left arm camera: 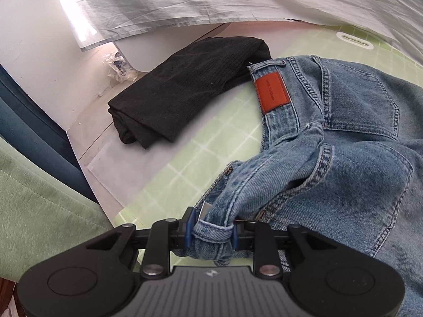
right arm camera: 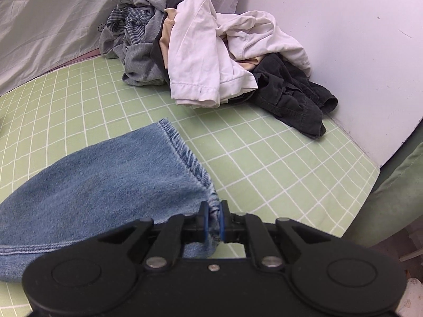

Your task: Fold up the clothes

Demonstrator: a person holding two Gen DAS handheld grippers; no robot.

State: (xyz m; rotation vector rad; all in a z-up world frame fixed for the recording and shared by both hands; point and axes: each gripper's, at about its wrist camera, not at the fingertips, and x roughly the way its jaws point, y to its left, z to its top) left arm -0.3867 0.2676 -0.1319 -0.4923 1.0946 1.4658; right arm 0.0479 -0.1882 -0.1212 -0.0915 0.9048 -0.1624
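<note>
Blue jeans [left arm camera: 343, 137] lie on the green checked mat [left arm camera: 185, 158], waistband with an orange leather patch [left arm camera: 272, 92] facing up. My left gripper [left arm camera: 211, 233] is shut on a bunched waistband corner of the jeans. In the right wrist view a jeans leg [right arm camera: 105, 174] lies flat with its hem toward the right. My right gripper [right arm camera: 212, 222] is shut on the hem corner of that leg, low over the mat [right arm camera: 264, 158].
A folded black garment [left arm camera: 185, 89] lies at the mat's far left edge. A heap of unfolded clothes, white [right arm camera: 211, 52], grey [right arm camera: 137, 39] and black [right arm camera: 290, 92], sits at the back by a white wall [right arm camera: 343, 39]. A pale sheet [left arm camera: 211, 0] hangs behind.
</note>
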